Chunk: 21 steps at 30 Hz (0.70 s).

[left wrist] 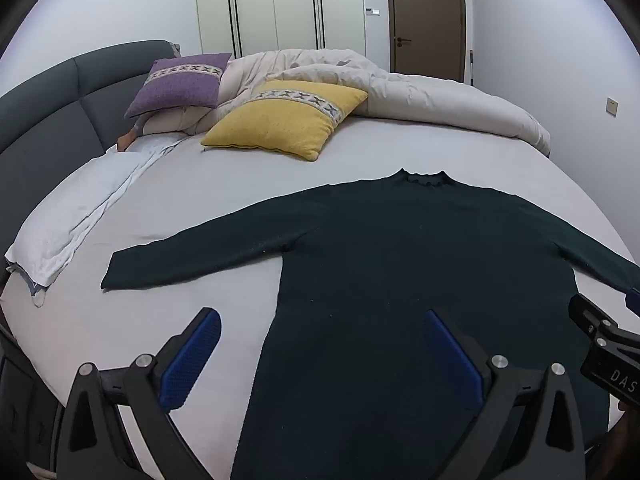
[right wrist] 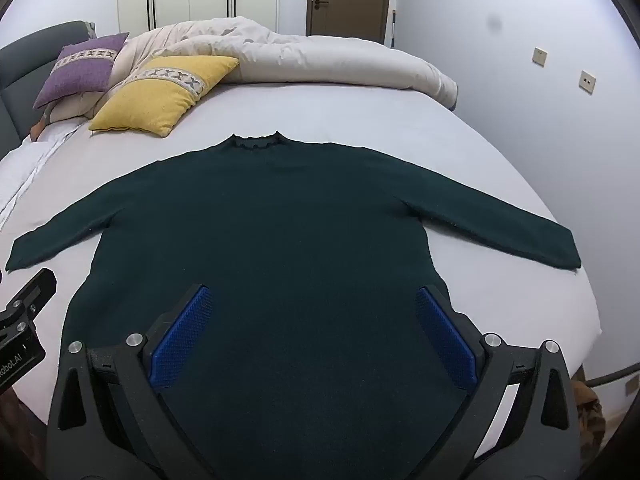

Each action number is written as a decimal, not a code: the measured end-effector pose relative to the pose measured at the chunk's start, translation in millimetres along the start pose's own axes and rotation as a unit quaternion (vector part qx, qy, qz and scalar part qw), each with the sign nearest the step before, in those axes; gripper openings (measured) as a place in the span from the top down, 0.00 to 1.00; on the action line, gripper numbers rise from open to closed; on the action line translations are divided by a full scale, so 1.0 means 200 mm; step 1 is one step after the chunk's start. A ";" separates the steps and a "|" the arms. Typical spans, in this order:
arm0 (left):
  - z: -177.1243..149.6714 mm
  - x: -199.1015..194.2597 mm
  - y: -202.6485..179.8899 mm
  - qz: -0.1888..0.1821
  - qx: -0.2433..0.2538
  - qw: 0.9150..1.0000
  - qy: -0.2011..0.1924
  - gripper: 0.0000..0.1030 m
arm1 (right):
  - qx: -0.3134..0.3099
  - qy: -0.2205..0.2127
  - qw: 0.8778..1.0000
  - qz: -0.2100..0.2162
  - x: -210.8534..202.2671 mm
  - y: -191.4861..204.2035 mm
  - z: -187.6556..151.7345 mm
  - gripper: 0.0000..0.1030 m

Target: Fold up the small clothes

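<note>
Left wrist view shows our left gripper spread wide above the dark green sweater, flat on the bed; our right gripper likewise gapes, empty.

Counted: one sweater, two cushions (yellow, purple), one duvet, two grippers.

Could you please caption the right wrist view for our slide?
Open right gripper above a dark green sweater spread flat on the bed.
</note>
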<state>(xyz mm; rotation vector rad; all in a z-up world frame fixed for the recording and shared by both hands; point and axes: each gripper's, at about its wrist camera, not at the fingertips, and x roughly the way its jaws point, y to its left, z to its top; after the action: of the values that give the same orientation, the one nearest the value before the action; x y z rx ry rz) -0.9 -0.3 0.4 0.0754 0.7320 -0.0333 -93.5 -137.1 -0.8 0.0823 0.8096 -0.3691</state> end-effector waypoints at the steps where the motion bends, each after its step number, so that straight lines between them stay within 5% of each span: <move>1: 0.00 0.00 0.00 0.001 -0.005 1.000 -0.001 0.00 | 0.000 0.000 1.000 0.001 0.00 0.00 0.00 0.00; 21: -0.01 0.00 0.01 0.006 0.002 1.000 0.002 0.00 | -0.006 -0.006 1.000 -0.005 -0.02 0.02 -0.03 0.00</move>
<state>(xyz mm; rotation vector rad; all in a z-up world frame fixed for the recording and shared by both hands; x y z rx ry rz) -2.2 1.8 -0.9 0.0826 0.7347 -0.0233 -98.9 -130.2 -2.1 0.0653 0.8002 -0.3737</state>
